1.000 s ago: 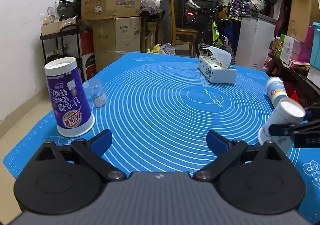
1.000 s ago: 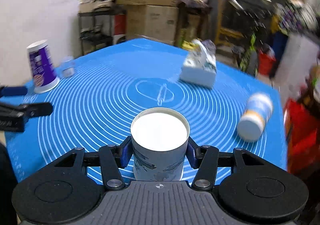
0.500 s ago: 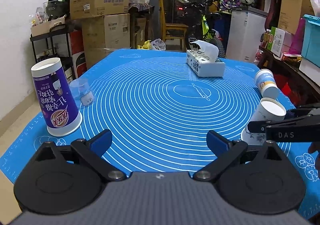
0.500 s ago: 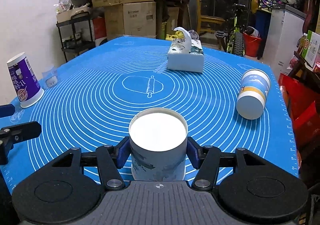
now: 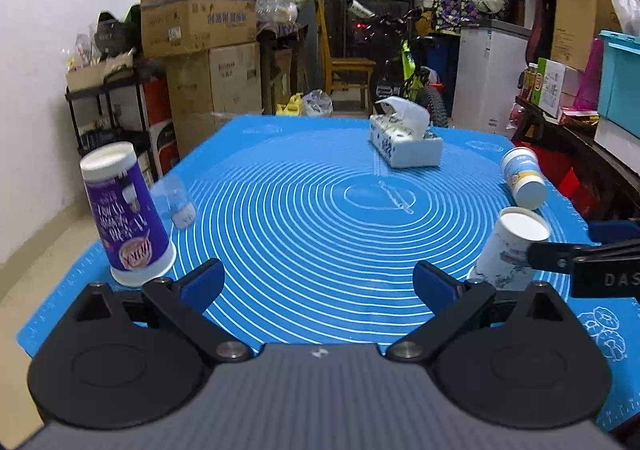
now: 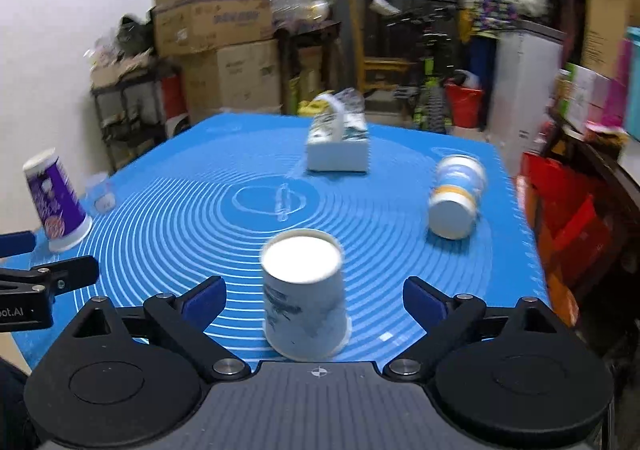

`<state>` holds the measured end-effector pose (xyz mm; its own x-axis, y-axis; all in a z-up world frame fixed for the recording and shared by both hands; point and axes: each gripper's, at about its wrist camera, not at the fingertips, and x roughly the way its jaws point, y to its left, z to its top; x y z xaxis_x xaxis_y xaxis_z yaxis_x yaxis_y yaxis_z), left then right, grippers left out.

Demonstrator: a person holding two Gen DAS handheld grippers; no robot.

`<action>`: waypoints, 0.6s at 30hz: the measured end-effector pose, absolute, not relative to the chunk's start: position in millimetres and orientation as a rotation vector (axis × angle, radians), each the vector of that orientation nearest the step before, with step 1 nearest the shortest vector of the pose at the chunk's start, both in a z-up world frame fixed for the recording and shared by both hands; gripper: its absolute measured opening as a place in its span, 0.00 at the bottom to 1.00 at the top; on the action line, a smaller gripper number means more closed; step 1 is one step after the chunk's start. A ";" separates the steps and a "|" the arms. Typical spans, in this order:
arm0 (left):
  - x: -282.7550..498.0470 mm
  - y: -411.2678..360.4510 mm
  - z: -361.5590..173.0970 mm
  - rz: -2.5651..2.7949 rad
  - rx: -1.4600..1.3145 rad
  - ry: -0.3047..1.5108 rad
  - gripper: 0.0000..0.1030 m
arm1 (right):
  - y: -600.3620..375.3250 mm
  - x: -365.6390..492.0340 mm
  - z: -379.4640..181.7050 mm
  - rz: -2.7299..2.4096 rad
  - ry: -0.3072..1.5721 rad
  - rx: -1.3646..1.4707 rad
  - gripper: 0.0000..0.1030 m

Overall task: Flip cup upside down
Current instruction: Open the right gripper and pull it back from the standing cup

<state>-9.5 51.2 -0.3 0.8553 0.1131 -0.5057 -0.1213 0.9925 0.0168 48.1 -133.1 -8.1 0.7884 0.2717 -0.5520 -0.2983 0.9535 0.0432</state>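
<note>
A white paper cup with grey-blue print (image 6: 304, 298) stands upside down on the blue mat (image 6: 192, 217), between my right gripper's open fingers; neither pad touches it. My right gripper (image 6: 314, 300) is open. The same cup (image 5: 510, 254) shows at the right of the left wrist view, beside the right gripper's fingers (image 5: 560, 256). My left gripper (image 5: 318, 284) is open and empty above the mat's near edge. A purple cup (image 5: 126, 215) stands upside down at its left.
A white and blue cup (image 6: 456, 201) lies on its side at the right. A tissue box (image 6: 338, 147) stands at the far middle. A small clear glass (image 5: 180, 201) sits by the purple cup. Boxes, shelves and a bicycle crowd the room behind.
My right gripper has opened and let go of the white cup, which now stands upside down on the mat. The left gripper has barely moved.
</note>
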 end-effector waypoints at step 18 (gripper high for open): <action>-46.1 21.1 6.7 -0.007 0.002 0.562 0.97 | -169.9 -38.0 0.7 0.228 0.539 -0.032 0.93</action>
<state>-46.1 21.1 6.7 0.8462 -0.0059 -0.5328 0.0070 1.0000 0.0001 -38.0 -169.9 0.7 0.8334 0.2072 -0.5124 -0.2237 0.9742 0.0300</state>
